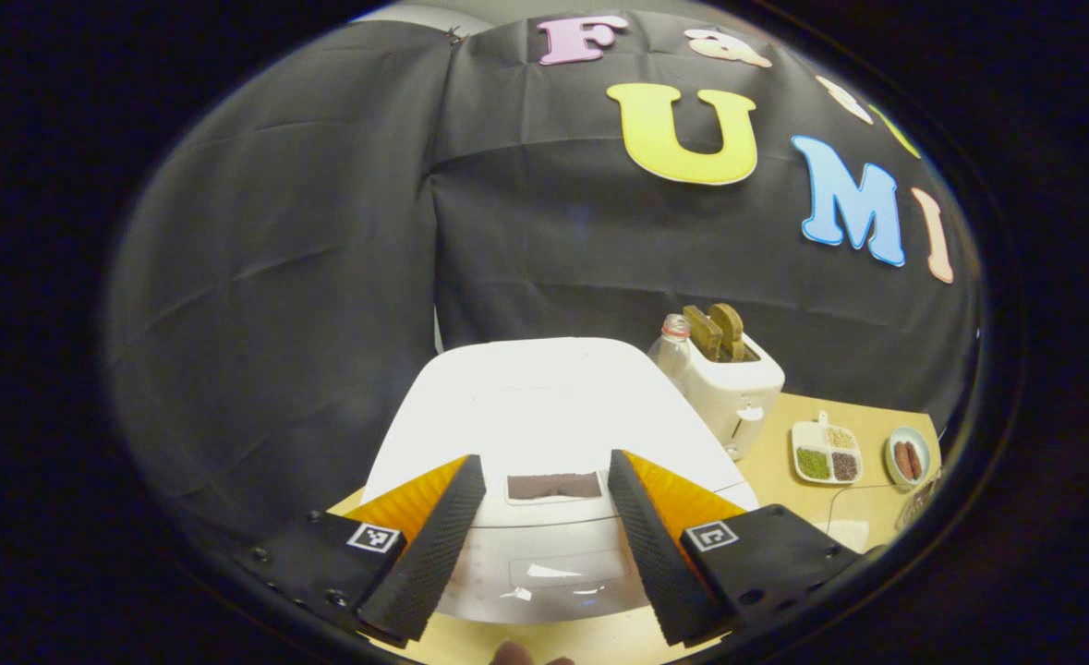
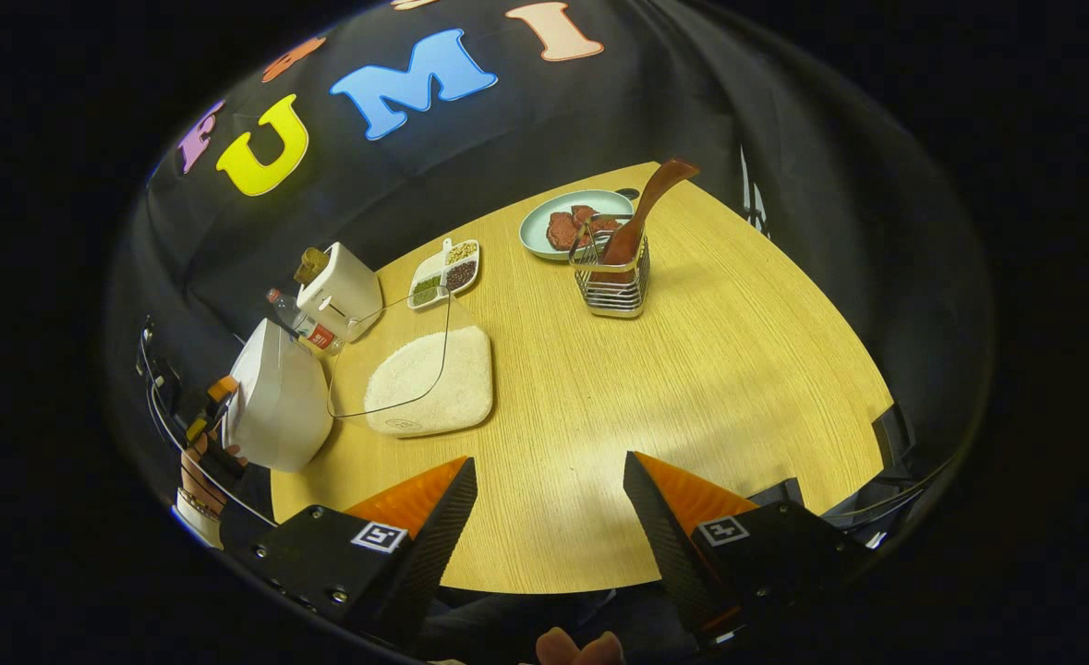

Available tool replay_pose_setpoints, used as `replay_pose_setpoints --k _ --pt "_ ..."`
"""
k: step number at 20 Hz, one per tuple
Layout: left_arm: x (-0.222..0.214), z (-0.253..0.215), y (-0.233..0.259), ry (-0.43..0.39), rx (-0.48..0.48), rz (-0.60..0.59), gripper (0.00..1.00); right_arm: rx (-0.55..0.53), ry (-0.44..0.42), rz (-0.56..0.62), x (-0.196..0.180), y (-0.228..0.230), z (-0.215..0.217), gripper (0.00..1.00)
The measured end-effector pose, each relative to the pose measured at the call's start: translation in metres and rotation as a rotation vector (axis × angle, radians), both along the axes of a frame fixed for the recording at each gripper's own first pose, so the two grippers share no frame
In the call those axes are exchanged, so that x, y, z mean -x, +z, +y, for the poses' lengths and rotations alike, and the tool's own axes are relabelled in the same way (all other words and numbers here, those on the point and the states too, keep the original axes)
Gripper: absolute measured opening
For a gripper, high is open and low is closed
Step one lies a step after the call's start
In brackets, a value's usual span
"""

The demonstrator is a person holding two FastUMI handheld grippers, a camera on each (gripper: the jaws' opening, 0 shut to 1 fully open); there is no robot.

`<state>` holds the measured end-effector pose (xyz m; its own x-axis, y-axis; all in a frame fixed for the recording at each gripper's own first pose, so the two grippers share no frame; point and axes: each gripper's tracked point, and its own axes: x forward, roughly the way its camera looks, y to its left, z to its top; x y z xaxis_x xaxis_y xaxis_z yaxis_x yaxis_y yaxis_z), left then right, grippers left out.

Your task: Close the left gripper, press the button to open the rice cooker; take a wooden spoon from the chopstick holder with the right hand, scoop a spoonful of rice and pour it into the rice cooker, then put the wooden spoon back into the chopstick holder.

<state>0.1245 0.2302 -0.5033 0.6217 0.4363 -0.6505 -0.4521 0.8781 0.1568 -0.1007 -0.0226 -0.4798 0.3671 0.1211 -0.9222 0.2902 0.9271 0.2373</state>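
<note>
Rice cooker [image 1: 544, 416] lid down, right before my left gripper [image 1: 544, 485], fingers spread wide either side of its front. Wooden spoon [image 2: 641, 217] stands in chopstick holder [image 2: 611, 277], far across table [image 2: 738, 369]. My right gripper [image 2: 549, 485] hovers low, wide, holding nothing.

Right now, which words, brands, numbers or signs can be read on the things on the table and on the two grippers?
No text can be read.
Rice cooker: its dark panel is blurred.
Bottle: its red label is too small to read.
Left gripper and right gripper: square black-and-white markers, patterns without words.
</note>
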Motion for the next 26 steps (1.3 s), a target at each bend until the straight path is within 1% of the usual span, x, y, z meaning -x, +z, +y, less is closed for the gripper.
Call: replay_pose_setpoints --k 3,5,6,7,9,11,13,14,16,18,20,22,24,25,26 --pt "-0.001 -0.002 0.002 -0.035 0.004 -0.004 0.96 0.000 0.004 -0.007 0.001 0.004 0.001 0.98" --pt "0.010 -0.005 0.007 -0.033 0.015 0.015 0.98 0.012 0.012 -0.017 0.003 0.008 0.000 0.98" --pt "0.013 -0.006 0.012 -0.027 0.018 -0.002 0.97 0.018 0.017 -0.021 0.004 0.011 -0.001 0.98" --pt "0.014 -0.009 0.019 -0.026 0.022 -0.024 0.98 0.024 0.022 -0.024 0.005 0.012 -0.003 0.98" --pt "0.023 -0.017 0.031 -0.040 0.023 -0.042 0.98 0.037 0.039 -0.040 0.002 0.019 -0.006 0.98" --pt "0.035 -0.033 0.049 -0.054 0.046 -0.044 0.96 0.038 0.061 -0.089 -0.009 0.034 -0.007 0.98" --pt "0.043 -0.061 0.079 -0.060 0.097 -0.079 0.96 0.035 0.091 -0.151 -0.024 0.051 -0.010 0.98" --pt "0.050 -0.078 0.097 -0.064 0.120 -0.098 0.99 0.027 0.104 -0.184 -0.033 0.061 -0.011 0.98" --pt "0.064 -0.117 0.128 -0.087 0.154 -0.123 0.94 0.007 0.119 -0.240 -0.053 0.094 -0.010 0.98" --pt "0.072 -0.159 0.169 -0.127 0.180 -0.171 0.94 0.008 0.136 -0.349 -0.074 0.132 -0.017 0.98" --pt "0.081 -0.195 0.213 -0.178 0.175 -0.216 0.95 0.028 0.168 -0.434 -0.086 0.167 -0.023 0.98" --pt "0.085 -0.230 0.256 -0.225 0.181 -0.268 0.95 0.014 0.206 -0.515 -0.099 0.198 -0.020 0.98" --pt "0.085 -0.256 0.295 -0.263 0.186 -0.325 0.94 0.047 0.238 -0.593 -0.110 0.230 -0.025 0.98" --pt "0.086 -0.265 0.312 -0.282 0.181 -0.343 0.97 0.075 0.239 -0.625 -0.114 0.248 -0.029 0.98" --pt "0.085 -0.272 0.328 -0.304 0.172 -0.365 0.96 0.092 0.239 -0.674 -0.119 0.271 -0.029 0.98"
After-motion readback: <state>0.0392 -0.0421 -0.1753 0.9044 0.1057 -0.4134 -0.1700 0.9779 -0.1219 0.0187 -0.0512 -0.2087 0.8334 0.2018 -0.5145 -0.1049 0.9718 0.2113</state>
